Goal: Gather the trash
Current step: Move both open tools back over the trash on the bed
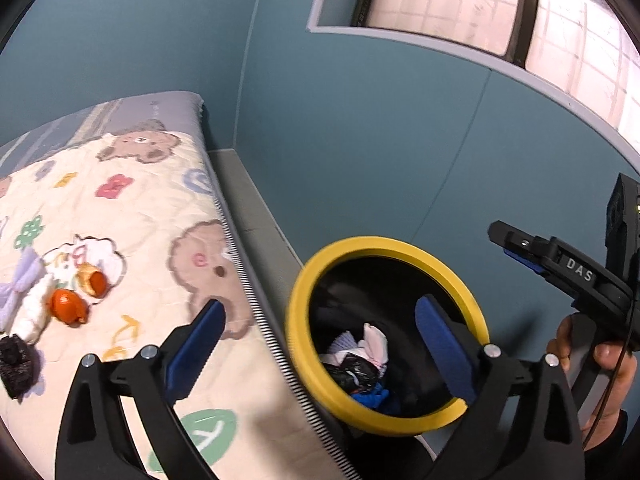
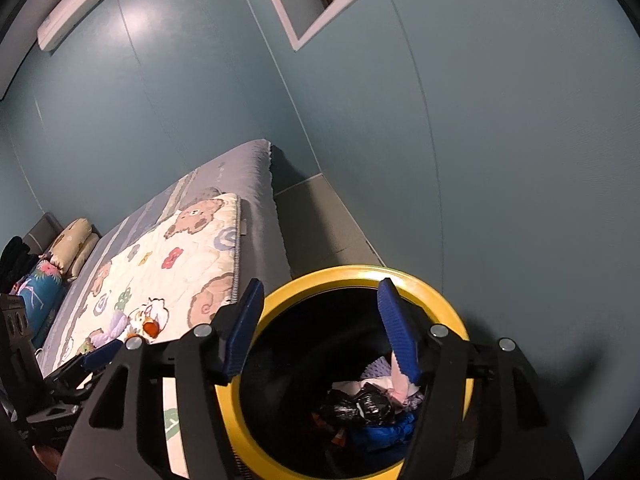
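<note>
Both my claws hung released: the left gripper (image 1: 320,344) and right gripper (image 2: 320,328) over the yellow-rimmed black bin (image 2: 424,280) beside the bed, crumpled wrappers (image 2: 360,404) inside, orange peel scraps (image 1: 66,306) on the cartoon-print quilt (image 1: 140,216).

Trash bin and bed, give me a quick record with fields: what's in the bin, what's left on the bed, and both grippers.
bin: yellow-rimmed bin on the floor beside the bed
bin contents: black crumpled bag, pale cloth scraps, something blue
bed: cartoon quilt
left on quilt: orange peel pieces, white and lilac scraps, dark clump
left gripper: jaws open, empty, by the bin
right gripper: jaws open, empty, over the bin mouth
</note>
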Available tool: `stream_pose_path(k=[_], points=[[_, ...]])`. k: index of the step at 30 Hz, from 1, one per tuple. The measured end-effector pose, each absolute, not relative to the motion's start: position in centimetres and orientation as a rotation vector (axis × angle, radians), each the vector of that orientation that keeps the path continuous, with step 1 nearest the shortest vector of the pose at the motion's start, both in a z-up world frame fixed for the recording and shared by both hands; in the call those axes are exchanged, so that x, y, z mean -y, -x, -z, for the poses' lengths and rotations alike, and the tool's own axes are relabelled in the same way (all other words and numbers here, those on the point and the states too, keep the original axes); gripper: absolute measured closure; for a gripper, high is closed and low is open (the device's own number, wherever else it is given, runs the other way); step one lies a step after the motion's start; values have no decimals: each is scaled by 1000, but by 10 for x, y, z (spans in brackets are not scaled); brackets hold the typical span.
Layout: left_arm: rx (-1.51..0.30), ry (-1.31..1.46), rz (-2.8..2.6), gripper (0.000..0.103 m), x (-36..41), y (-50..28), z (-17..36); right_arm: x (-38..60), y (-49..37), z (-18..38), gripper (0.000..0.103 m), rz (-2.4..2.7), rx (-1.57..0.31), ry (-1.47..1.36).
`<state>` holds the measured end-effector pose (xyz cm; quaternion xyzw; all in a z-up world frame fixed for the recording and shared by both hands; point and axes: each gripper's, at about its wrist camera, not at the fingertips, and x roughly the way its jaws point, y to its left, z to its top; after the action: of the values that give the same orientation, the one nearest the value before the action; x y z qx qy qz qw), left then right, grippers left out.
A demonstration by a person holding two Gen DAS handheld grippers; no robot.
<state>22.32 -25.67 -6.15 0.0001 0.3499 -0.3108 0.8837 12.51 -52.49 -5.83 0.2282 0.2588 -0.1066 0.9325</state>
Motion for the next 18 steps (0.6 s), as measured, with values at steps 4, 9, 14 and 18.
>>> stream_pose_path(k=[4, 9, 14, 18], points=[[-703, 20, 601, 9, 231, -223, 55, 508, -128, 48, 44, 186, -521, -450], [-665, 38, 537, 8, 195, -222, 46, 481, -135, 33, 40, 135, -504, -421], [-636, 51, 473, 8, 156, -223, 38, 450, -146, 22, 37, 74, -501, -385], [-628, 59, 416, 8, 124, -226, 36, 422, -157, 14, 36, 22, -494, -352]])
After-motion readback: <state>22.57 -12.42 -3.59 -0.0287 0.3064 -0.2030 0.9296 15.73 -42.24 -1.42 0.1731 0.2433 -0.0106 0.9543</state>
